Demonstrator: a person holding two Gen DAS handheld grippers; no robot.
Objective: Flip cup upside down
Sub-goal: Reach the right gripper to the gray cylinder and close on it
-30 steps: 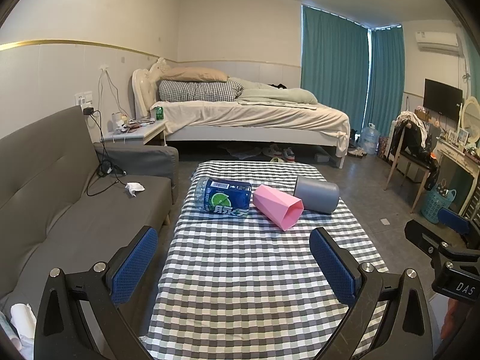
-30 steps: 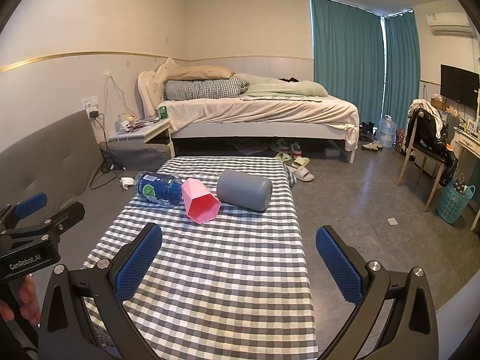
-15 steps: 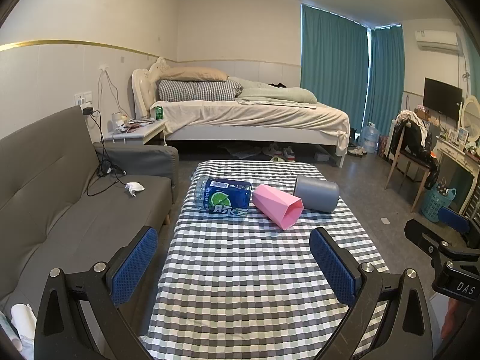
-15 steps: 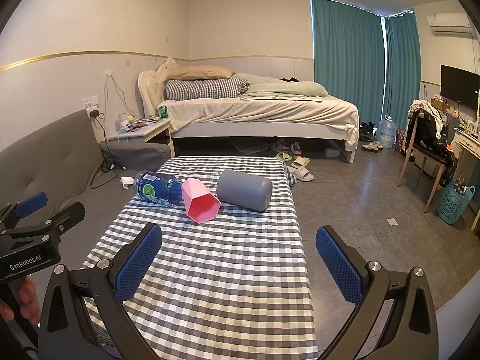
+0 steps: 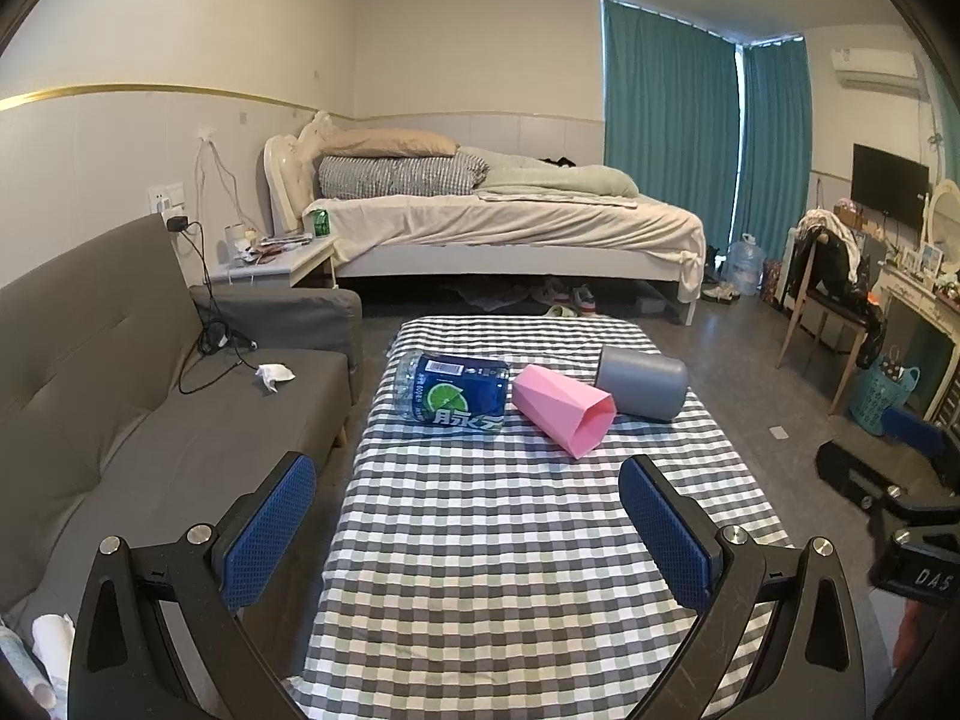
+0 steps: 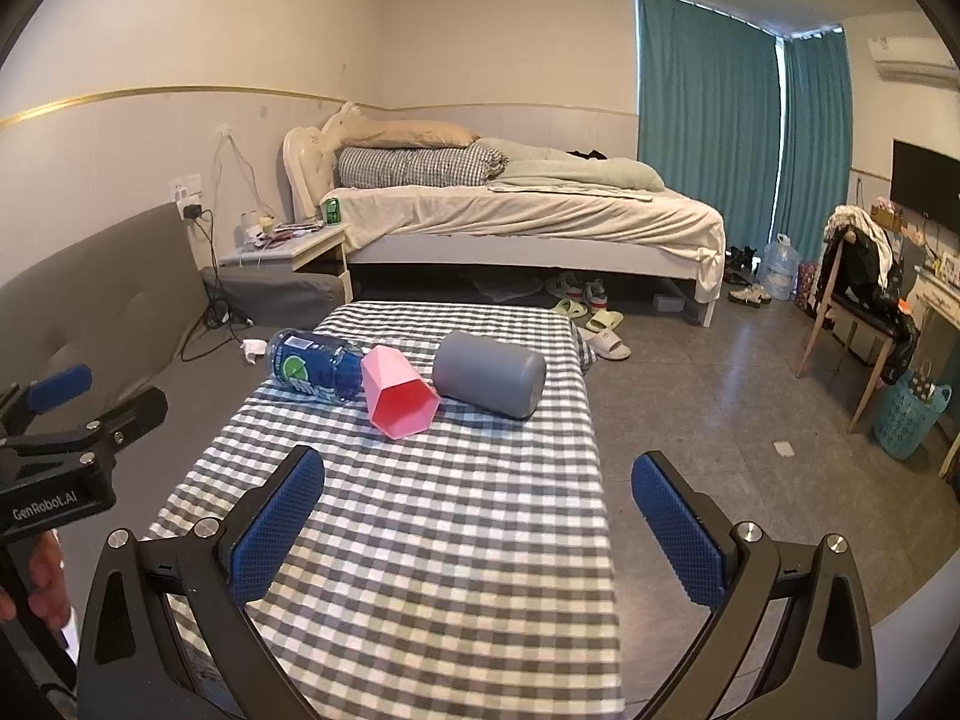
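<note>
A pink faceted cup [image 5: 563, 405] lies on its side on the checked table [image 5: 510, 540], mouth toward me; it also shows in the right wrist view [image 6: 397, 398]. A grey cup [image 5: 642, 382] lies on its side to its right, seen also in the right wrist view [image 6: 489, 373]. My left gripper [image 5: 468, 525] is open and empty over the near half of the table. My right gripper [image 6: 477, 525] is open and empty, near the table's right edge. Both are well short of the cups.
A blue-labelled plastic bottle [image 5: 453, 387] lies on its side left of the pink cup. A grey sofa [image 5: 120, 372] runs along the table's left. A bed [image 5: 510, 222] stands behind. A chair [image 5: 828, 300] and a blue basket [image 5: 888, 396] stand at right.
</note>
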